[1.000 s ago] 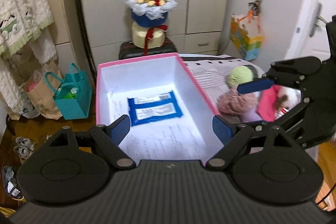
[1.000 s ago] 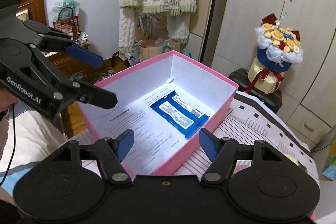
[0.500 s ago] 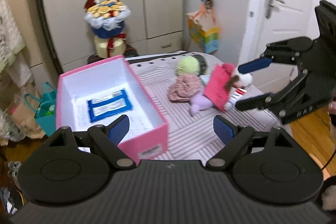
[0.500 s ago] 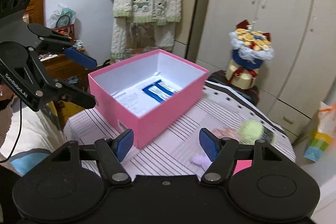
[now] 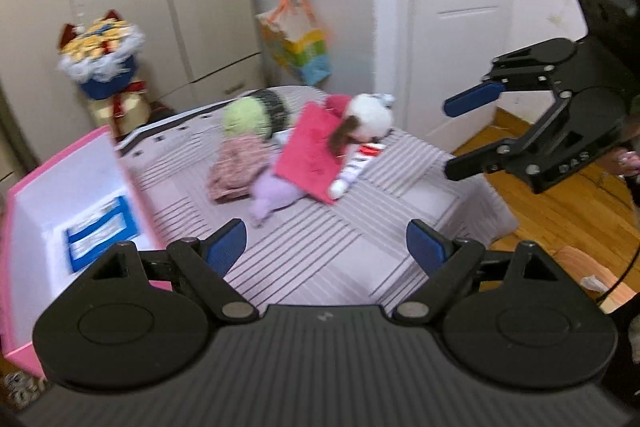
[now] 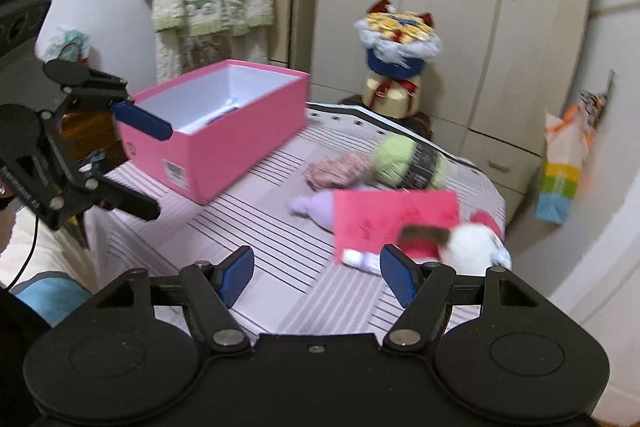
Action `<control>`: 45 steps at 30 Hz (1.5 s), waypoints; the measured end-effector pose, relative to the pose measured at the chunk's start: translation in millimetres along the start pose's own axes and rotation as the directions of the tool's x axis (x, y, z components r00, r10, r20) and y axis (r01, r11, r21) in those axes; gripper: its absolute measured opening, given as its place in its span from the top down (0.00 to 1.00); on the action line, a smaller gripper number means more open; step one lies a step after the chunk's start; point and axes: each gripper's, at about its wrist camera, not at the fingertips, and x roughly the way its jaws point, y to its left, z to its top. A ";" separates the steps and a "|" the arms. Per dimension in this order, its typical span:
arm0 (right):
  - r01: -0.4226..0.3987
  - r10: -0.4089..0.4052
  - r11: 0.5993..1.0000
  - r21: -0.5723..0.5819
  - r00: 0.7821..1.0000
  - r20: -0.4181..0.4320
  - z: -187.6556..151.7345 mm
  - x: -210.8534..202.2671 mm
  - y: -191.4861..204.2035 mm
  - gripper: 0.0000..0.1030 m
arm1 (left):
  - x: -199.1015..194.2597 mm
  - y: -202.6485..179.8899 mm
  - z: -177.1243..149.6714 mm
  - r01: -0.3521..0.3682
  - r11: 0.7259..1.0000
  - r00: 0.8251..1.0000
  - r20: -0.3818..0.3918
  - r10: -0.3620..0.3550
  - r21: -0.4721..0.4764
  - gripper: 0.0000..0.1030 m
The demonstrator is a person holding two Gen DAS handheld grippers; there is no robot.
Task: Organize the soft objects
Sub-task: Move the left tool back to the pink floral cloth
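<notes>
A pile of soft things lies on the striped table [image 5: 320,255]: a green yarn ball [image 5: 244,117] [image 6: 394,159], a pinkish knitted bundle [image 5: 236,171] [image 6: 340,171], a lilac soft toy [image 5: 276,193] [image 6: 316,207], a red flat pouch [image 5: 312,151] [image 6: 392,223] and a white plush doll [image 5: 368,117] [image 6: 476,247]. An open pink box [image 5: 60,195] [image 6: 224,131] stands at the table's left. My left gripper [image 5: 326,249] is open and empty, short of the pile. My right gripper [image 6: 316,277] is open and empty, close to the pouch.
A blue packet [image 5: 100,231] lies inside the box. A flower bouquet [image 6: 400,47] stands behind the table before the wardrobe. A colourful bag [image 6: 564,171] hangs by the door. Wooden floor [image 5: 560,195] lies past the table's right edge.
Both grippers have pulled back from over the pink box and swung right toward the pile of soft things. Both stayed open and empty.
</notes>
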 end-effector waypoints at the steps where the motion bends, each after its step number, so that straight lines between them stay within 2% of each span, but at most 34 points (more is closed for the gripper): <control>1: 0.008 -0.008 1.000 0.011 1.000 0.003 -5.3 0.1 -5.2 0.28 | 7.3 -3.6 1.0 0.020 1.000 1.000 0.006 -0.020 0.005 0.15; 7: 0.070 -0.073 0.994 0.081 0.997 0.033 -24.1 13.0 -43.6 0.28 | 51.3 -15.5 4.9 0.083 0.997 0.996 0.030 -0.083 0.007 0.16; 11: 0.114 -0.119 0.987 0.110 0.992 0.033 -31.4 29.0 -68.5 0.28 | 83.9 -16.7 6.5 0.066 0.998 0.997 0.029 -0.066 0.017 0.16; 17: 0.081 -0.086 0.982 0.173 0.996 0.018 -37.5 57.4 -92.5 0.28 | 122.7 -12.3 7.1 0.001 1.000 0.999 0.041 -0.002 0.019 0.18; 22: 0.039 -0.037 0.979 0.202 0.999 -0.012 -44.6 83.9 -97.2 0.28 | 138.0 3.2 4.5 -0.024 0.999 0.999 0.032 0.025 -0.049 0.19; 26: 0.021 -0.018 0.988 0.153 1.000 -0.024 -45.4 97.5 -87.2 0.28 | 136.1 24.0 10.1 -0.054 0.991 0.997 0.052 0.061 -0.122 0.19; 29: -0.001 0.004 0.996 0.086 1.000 -0.029 -42.2 107.3 -76.4 0.28 | 134.9 36.0 19.4 -0.116 0.982 0.988 0.084 0.130 -0.151 0.19; 33: -0.044 0.044 0.999 -0.005 0.998 -0.047 -36.8 125.8 -63.3 0.29 | 153.3 51.7 32.9 -0.201 0.957 0.973 0.073 0.220 -0.208 0.19; 37: -0.028 0.023 0.995 -0.094 0.998 -0.056 -32.8 143.2 -58.0 0.29 | 179.9 64.6 38.8 -0.298 0.923 0.948 0.039 0.317 -0.244 0.19; 39: -0.017 0.009 0.992 -0.125 0.998 -0.063 -32.3 151.5 -58.3 0.31 | 191.1 68.8 38.3 -0.324 0.914 0.941 0.020 0.339 -0.246 0.18; 41: -0.018 0.008 0.989 -0.146 0.998 -0.069 -33.2 159.3 -61.7 0.33 | 200.0 72.4 36.8 -0.329 0.911 0.941 -0.010 0.337 -0.251 0.18; 43: -0.042 0.032 0.988 -0.149 0.997 -0.074 -34.3 163.6 -66.0 0.34 | 203.8 75.2 36.8 -0.332 0.907 0.940 -0.009 0.342 -0.259 0.18; 45: -0.066 0.057 0.985 -0.160 0.996 -0.064 -34.7 164.2 -69.7 0.34 | 203.5 80.2 36.3 -0.353 0.887 0.930 -0.008 0.368 -0.296 0.19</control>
